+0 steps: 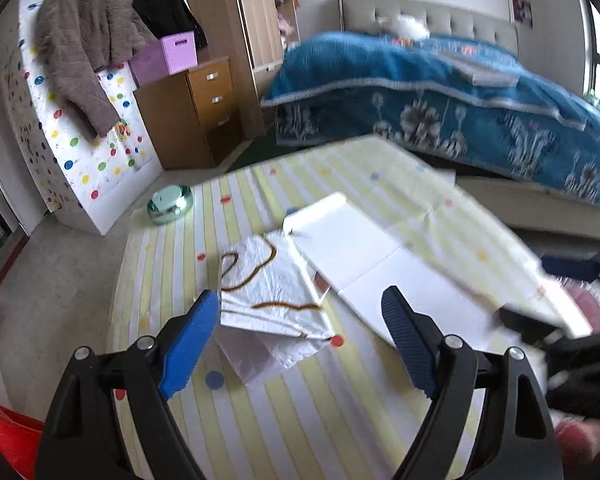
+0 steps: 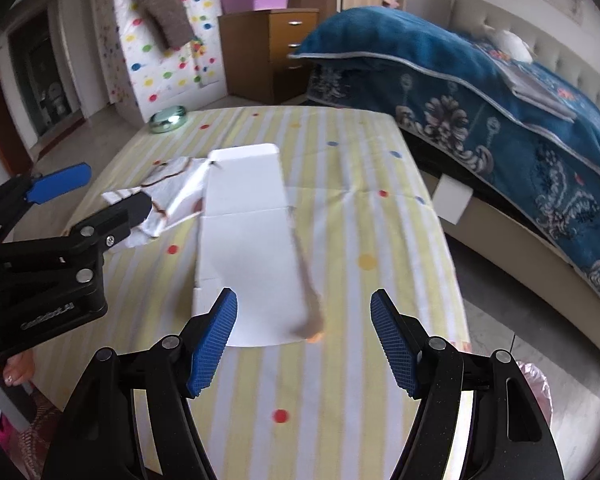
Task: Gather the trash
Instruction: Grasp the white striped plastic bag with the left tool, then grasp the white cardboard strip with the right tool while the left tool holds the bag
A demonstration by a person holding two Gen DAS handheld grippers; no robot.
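Note:
A crumpled white plastic wrapper with brown lines lies on the striped tablecloth. It touches the left side of a flattened white cardboard box. My left gripper hovers over the wrapper, open, its blue pads to either side with nothing clamped. In the right wrist view the box stretches away from my right gripper, which is open above its near end. A blurred brown strip runs along the box's right edge. The left gripper shows there too, over the wrapper.
A shiny green tin sits at the table's far left corner. The table has a yellow striped, dotted cloth. A bed with a blue blanket stands close on the right. Something red lies low left and pink plastic low right.

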